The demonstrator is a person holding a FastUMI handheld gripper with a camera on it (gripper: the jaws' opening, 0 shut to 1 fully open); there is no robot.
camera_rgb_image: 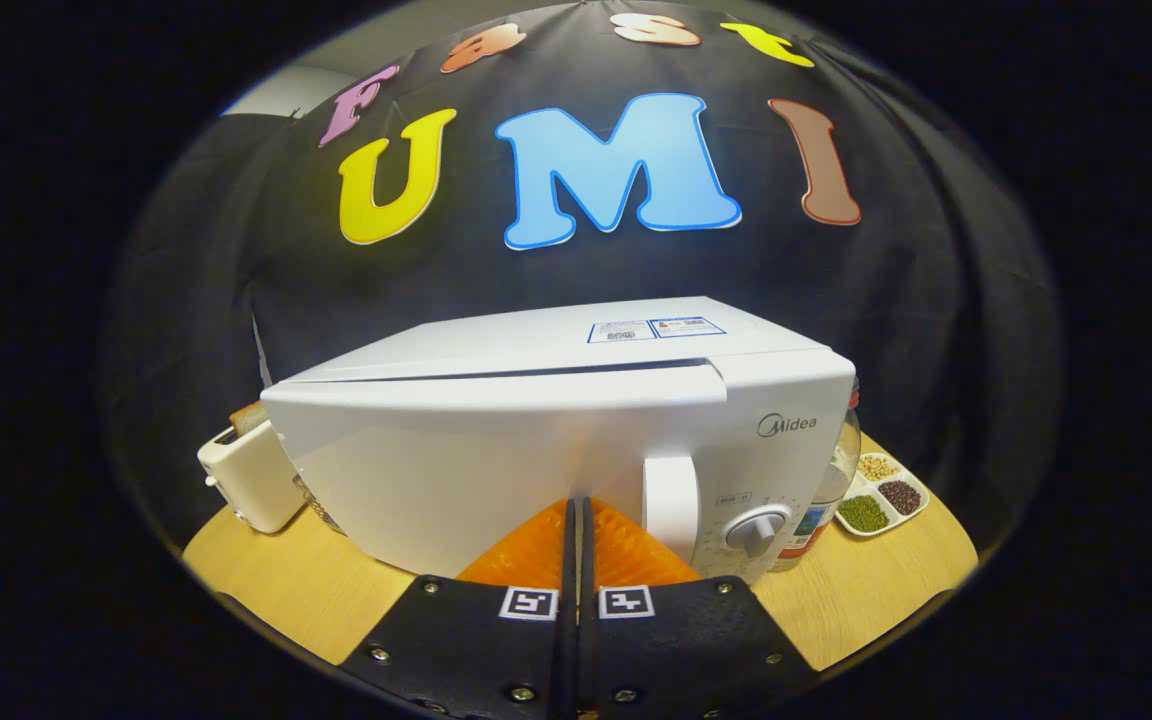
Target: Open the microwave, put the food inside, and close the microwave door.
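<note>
So the tool (576,515) is pinched nearly all the way together, just a thin slit left between its two fingers, and nothing is caught in there. It's pointing level and straight at the front of the microwave (556,440), with the tips right up against the door (476,470), just left of the door handle (671,505). Can't tell if they're actually touching it. The door looks shut, or maybe open a crack. Right of the handle there's the round dial (756,530). The microwave sits on a wooden desk (286,580). To its left is a white toaster (248,475) with bread sticking out. To its right, a bottle (826,500), then a divided dish of beans (881,495).
</note>
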